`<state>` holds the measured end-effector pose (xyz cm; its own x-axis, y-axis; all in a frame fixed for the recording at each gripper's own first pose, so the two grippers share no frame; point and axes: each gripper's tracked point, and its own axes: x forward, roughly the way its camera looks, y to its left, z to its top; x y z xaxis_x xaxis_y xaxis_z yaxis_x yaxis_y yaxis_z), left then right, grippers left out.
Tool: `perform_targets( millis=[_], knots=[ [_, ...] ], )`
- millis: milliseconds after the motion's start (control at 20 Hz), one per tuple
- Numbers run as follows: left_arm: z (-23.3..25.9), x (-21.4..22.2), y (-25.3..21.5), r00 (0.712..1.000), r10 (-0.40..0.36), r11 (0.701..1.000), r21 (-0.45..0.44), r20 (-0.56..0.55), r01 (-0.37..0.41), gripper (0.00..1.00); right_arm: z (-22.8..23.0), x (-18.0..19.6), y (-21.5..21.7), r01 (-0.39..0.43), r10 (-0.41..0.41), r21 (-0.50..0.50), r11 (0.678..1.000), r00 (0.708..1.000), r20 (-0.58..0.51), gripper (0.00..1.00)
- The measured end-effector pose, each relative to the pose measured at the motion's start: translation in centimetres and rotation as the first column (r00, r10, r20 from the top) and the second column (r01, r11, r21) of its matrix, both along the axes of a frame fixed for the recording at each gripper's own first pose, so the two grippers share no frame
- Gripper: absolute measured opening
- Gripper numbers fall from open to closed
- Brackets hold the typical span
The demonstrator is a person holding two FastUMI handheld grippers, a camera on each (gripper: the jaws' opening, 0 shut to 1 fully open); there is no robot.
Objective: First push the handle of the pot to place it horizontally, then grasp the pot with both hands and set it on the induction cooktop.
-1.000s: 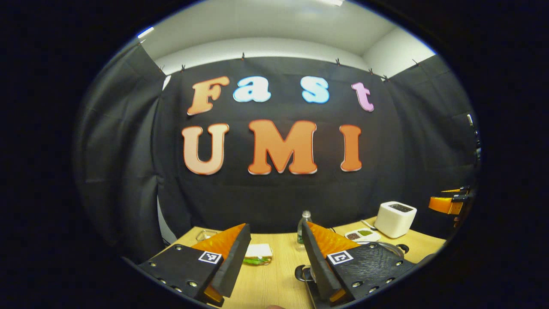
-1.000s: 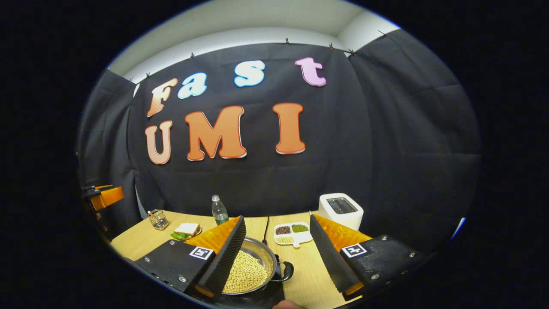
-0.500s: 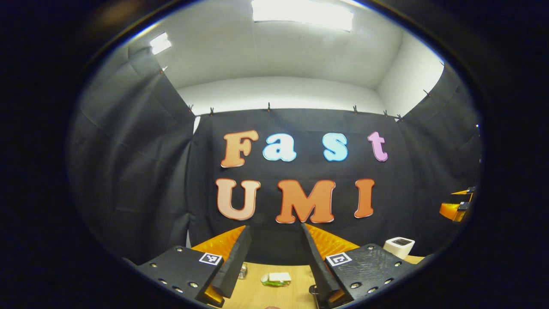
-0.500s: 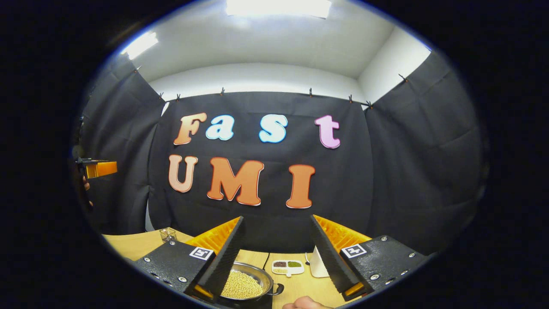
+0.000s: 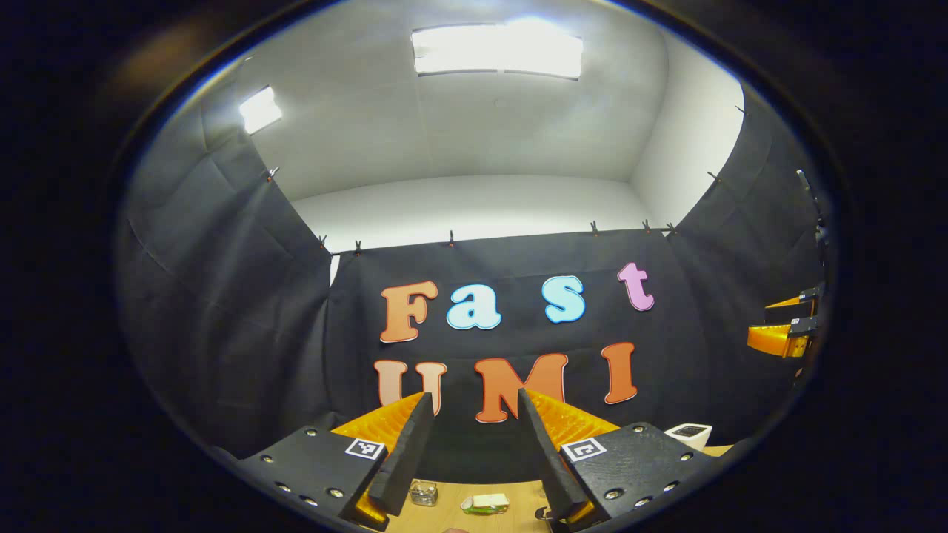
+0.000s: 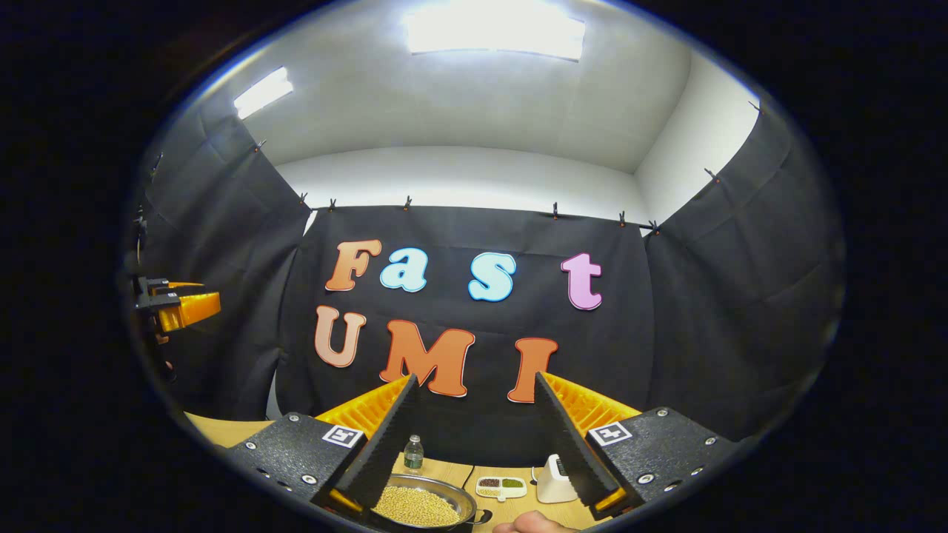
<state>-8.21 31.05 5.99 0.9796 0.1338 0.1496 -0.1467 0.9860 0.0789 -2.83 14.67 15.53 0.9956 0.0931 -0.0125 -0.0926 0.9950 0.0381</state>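
Note:
The steel pot, full of pale beans, sits on the wooden table at the bottom of the right gripper view. Its small black side handle points right. My right gripper is open, held above and in front of the pot, pointing up at the booth wall with nothing between its fingers. My left gripper is open too and aimed high at the wall. Each gripper also appears at the other view's edge: the left gripper and the right gripper.
On the table behind the pot stand a water bottle, a white divided dish of beans and a white box appliance. A glass jar and a sandwich lie to the left. A hand shows at the bottom edge.
Both grippers have tilted upward, so the table and pot have sunk to the bottom edge of the views and the ceiling lights have come in. Both remain open.

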Motion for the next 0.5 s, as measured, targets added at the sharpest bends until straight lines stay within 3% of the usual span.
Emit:
perform_targets(
  millis=[500],
  knots=[
    [-2.5, 1.5, 2.4, 0.997, 0.051, 0.998, -0.043, -0.065, -0.054, 0.71, -1.0, -0.6, -0.9, 0.003, -0.004, -0.055, 0.998, 1.000, -0.023, 0.95]
  ],
)
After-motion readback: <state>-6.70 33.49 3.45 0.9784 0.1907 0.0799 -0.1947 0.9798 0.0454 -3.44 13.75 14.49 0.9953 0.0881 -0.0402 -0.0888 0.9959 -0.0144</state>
